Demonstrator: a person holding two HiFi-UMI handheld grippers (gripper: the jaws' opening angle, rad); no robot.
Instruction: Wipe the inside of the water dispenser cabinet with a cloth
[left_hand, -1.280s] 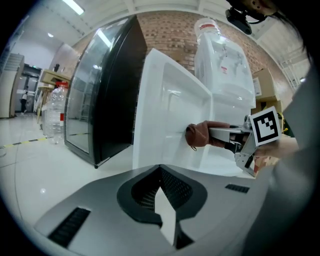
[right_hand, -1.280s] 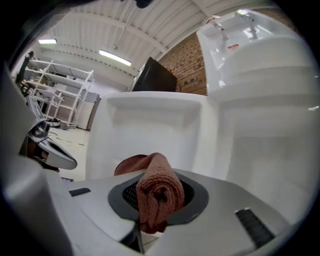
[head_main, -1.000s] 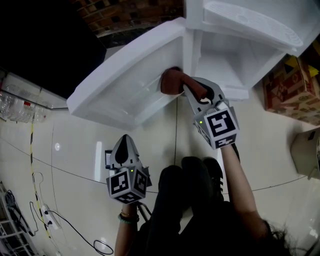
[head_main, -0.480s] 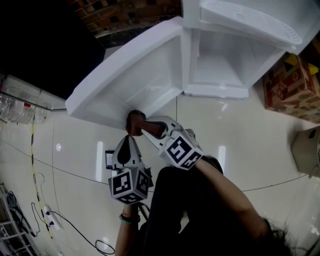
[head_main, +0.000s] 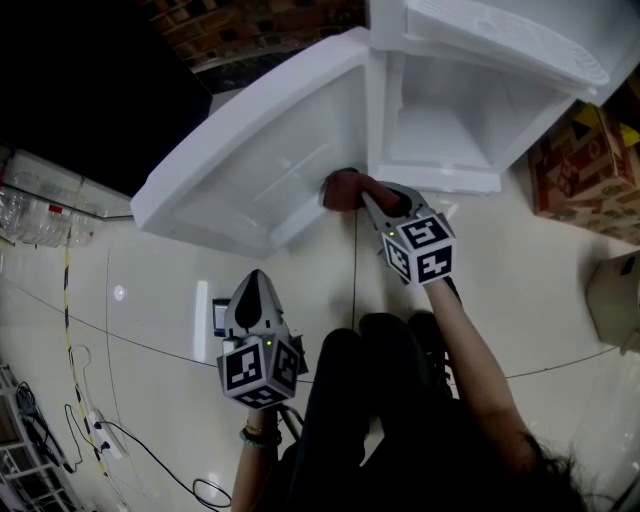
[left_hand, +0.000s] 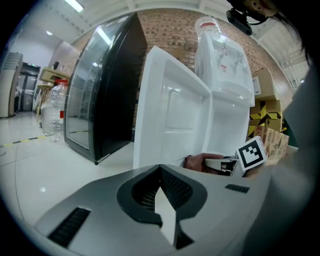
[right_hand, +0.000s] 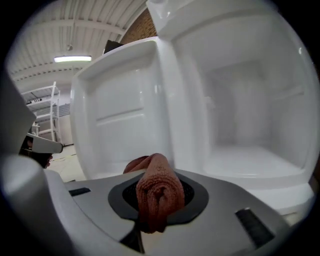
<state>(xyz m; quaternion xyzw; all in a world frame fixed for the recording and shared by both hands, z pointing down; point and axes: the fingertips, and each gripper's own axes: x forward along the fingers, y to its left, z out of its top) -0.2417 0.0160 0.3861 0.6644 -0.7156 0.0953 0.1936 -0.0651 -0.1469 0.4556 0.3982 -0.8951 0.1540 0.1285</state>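
The white dispenser cabinet (head_main: 440, 135) stands open, its door (head_main: 250, 175) swung out to the left. My right gripper (head_main: 368, 196) is shut on a folded reddish-brown cloth (head_main: 342, 188), which lies against the door's lower edge close to the hinge. In the right gripper view the cloth (right_hand: 157, 190) bulges out between the jaws of that gripper (right_hand: 155, 212), with the door's inner panel (right_hand: 120, 115) and the cabinet's inside (right_hand: 250, 115) ahead. My left gripper (head_main: 252, 285) hangs over the floor below the door, shut and holding nothing; it is seen too in its own view (left_hand: 162, 200).
Cardboard boxes (head_main: 585, 170) stand right of the cabinet. A black glass-door cooler (left_hand: 100, 95) stands left of the door, with water bottles (left_hand: 52, 107) beside it. A large bottle (left_hand: 212, 30) tops the dispenser. Cables (head_main: 120, 440) trail over the tiled floor. The person's dark-clad legs (head_main: 380, 400) are below.
The right gripper swept the cloth left along the door's lower edge, then back right to the hinge side. The left gripper has stayed in place.
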